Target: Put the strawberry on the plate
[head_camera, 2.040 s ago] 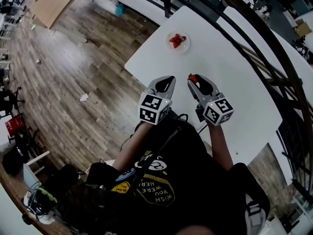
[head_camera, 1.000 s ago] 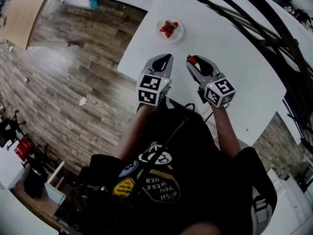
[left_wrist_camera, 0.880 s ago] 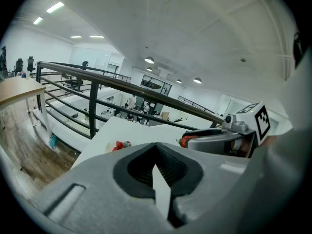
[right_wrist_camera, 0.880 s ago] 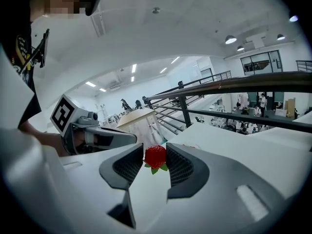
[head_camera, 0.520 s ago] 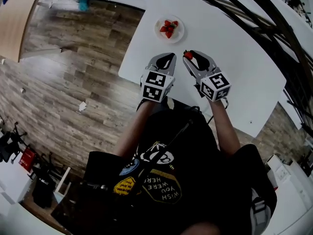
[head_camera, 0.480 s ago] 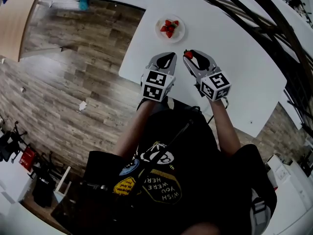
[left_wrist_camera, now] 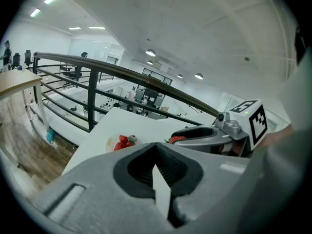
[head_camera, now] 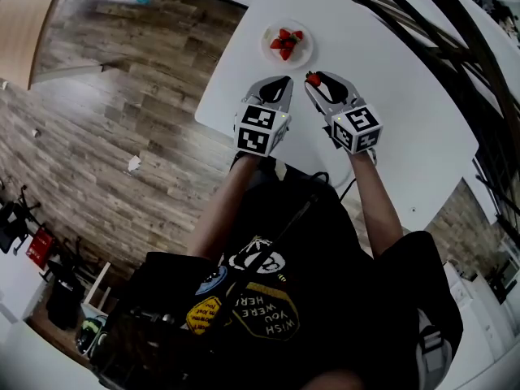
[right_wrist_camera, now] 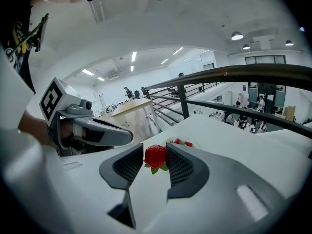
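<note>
My right gripper (right_wrist_camera: 156,161) is shut on a red strawberry (right_wrist_camera: 155,156) with green leaves, held above the white table (head_camera: 382,96). In the head view that strawberry (head_camera: 313,78) shows at the tip of the right gripper (head_camera: 315,80). A small white plate (head_camera: 288,44) with several strawberries lies farther ahead near the table's far left corner, also seen as the plate (left_wrist_camera: 116,144) in the left gripper view. My left gripper (head_camera: 280,82) hovers beside the right one, its jaws closed with nothing between them.
A dark metal railing (left_wrist_camera: 92,91) runs along the table's far side. The table's left edge (head_camera: 213,80) drops to a wooden floor (head_camera: 106,120) below. A wooden desk (right_wrist_camera: 129,106) stands in the distance.
Both grippers have moved forward over the table toward the plate, the right one still carrying the strawberry. The plate now lies closer to the gripper tips.
</note>
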Available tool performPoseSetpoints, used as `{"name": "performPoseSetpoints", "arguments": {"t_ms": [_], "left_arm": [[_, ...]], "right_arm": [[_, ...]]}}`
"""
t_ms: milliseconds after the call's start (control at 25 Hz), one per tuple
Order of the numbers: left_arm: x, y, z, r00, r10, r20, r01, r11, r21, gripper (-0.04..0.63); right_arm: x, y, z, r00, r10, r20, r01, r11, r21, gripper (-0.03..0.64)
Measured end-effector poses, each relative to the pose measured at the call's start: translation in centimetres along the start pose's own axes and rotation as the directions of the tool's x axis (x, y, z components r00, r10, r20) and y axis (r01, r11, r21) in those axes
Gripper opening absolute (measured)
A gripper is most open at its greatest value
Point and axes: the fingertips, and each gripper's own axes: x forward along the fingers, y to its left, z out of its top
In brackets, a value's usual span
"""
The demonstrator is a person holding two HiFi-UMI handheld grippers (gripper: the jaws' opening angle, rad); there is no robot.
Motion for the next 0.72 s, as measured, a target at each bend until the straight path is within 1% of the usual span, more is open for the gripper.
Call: {"name": "performPoseSetpoints", "arguments": {"t_ms": [280,400,600,720], "left_arm": [[2.0,2.0,-0.8,0.999,0.04,-0.026,-0.041,0.998,-0.045,0.0],[2.6,2.6,-1.0,0.998,0.045,-0.042,-0.047,0.997,-0.069,0.0],[3.5,3.6,-1.3,0.997,0.051,-0.055,-0.055,0.996,-0.076,0.0],[4.4,4.2,-1.7,0.997,0.039,-0.064,-0.045,0.995,-0.094,0.0]], "right_arm": [[2.0,-1.6,-0.7,1.0,0.02,-0.021,-0.02,1.0,-0.004,0.144],[2.7,-2.3,-0.9,0.999,0.022,-0.031,-0.022,1.0,-0.001,0.144],[3.7,-3.2,-1.0,0.999,0.022,-0.041,-0.022,1.0,0.01,0.144],[4.3,-3.6,-1.0,0.998,0.028,-0.052,-0.028,1.0,0.001,0.144]]}}
